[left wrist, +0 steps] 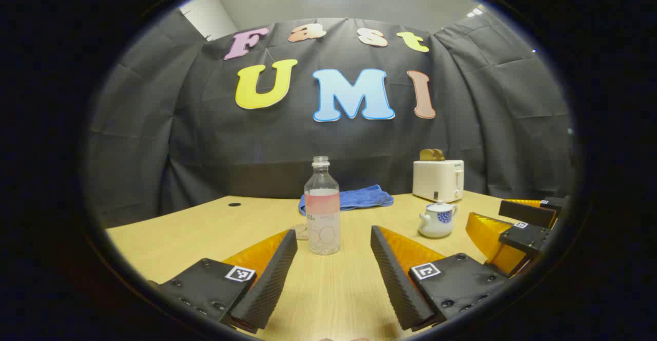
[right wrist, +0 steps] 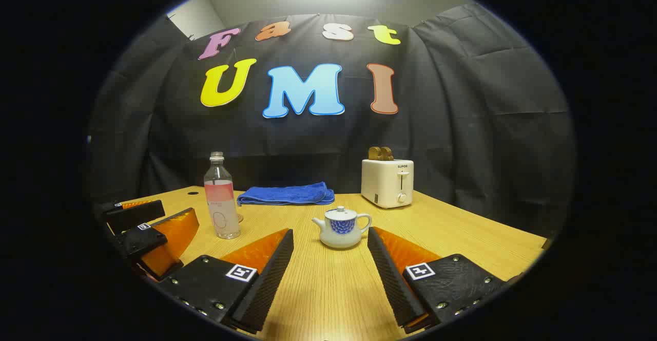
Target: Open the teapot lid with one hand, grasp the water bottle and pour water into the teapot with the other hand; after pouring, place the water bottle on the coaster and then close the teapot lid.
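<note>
Your left tool [left wrist: 333,279] stands released, its jaws wide apart and lined up on the water bottle [left wrist: 323,212], which stands upright and uncapped on the tabletop [left wrist: 195,233]; your right tool [right wrist: 331,274], equally released, frames the teapot [right wrist: 340,228], lid [right wrist: 340,210] on. Judge the bottle light, thin-walled and slick: take it at mid-body, gently, since squeezing could spill it (no cap is fitted). The teapot looks ceramic and fragile; pinch its small lid knob. The left gripper view shows the bottle close, with what may be the coaster [left wrist: 301,232] just behind it; the right gripper view shows the teapot's handle and spout plainly.
</note>
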The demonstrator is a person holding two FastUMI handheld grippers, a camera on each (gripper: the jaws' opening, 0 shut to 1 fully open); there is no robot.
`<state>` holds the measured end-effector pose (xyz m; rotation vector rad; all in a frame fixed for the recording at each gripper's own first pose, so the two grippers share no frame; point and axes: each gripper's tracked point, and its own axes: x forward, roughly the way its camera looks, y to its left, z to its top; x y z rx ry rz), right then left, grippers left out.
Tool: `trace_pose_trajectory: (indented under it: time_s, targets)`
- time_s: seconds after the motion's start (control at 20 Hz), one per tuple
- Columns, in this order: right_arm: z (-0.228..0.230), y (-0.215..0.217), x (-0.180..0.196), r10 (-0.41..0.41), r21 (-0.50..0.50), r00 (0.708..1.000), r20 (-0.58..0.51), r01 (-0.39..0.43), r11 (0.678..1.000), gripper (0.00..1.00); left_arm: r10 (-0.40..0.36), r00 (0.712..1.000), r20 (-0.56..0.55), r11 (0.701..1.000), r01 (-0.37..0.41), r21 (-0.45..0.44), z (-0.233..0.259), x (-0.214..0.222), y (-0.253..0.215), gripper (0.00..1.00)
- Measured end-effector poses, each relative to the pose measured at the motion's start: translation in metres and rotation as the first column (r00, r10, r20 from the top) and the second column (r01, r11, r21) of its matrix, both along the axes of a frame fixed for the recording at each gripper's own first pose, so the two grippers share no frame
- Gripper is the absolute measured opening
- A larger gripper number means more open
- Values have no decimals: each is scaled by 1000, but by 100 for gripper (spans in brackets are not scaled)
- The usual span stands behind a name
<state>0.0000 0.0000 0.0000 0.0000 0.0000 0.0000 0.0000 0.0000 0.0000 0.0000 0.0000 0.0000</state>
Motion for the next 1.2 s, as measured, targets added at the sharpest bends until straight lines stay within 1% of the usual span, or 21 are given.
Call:
trace_pose_trajectory:
  time_s: [0.25,0.3,0.35,0.5,0.6,0.7,0.75,0.9,1.05,1.1,1.2]
  targets:
    - [0,0,0,0,0,1000,0,0,1000,90,0,1000,0,1000,0,0,0,0,0,100]
    - [3,-5,2,-6,-24,1000,15,7,1000,90,0,1000,7,1000,0,18,3,0,2,100]
    - [2,-7,1,-16,-32,1000,7,16,999,90,-1,1000,4,1000,1,-1,3,0,0,100]
    - [2,-6,2,-22,-24,1000,11,22,999,90,-20,1000,-3,1000,20,-3,1,0,-2,100]
    - [3,-10,2,-57,-23,998,12,57,998,90,-39,999,0,999,39,-2,2,0,-5,100]
    - [4,-8,4,-48,-21,999,13,48,999,90,-45,999,2,999,45,-3,3,0,-4,100]
    - [4,-9,6,-57,-23,998,14,57,998,90,-43,999,1,999,43,-1,3,1,-4,100]
    - [2,-13,25,-60,-38,998,-8,60,997,90,-38,999,-27,999,37,-36,3,5,4,100]
    - [5,-13,46,-53,-51,998,-19,52,997,90,-2,1000,-7,1000,2,-27,14,21,22,100]
    - [8,-12,54,-42,-42,999,-25,41,998,90,2,1000,-14,1000,-2,-29,14,26,24,100]
    - [16,-16,72,-45,-30,999,-31,44,999,89,3,1000,-26,999,-4,-34,14,36,25,100]
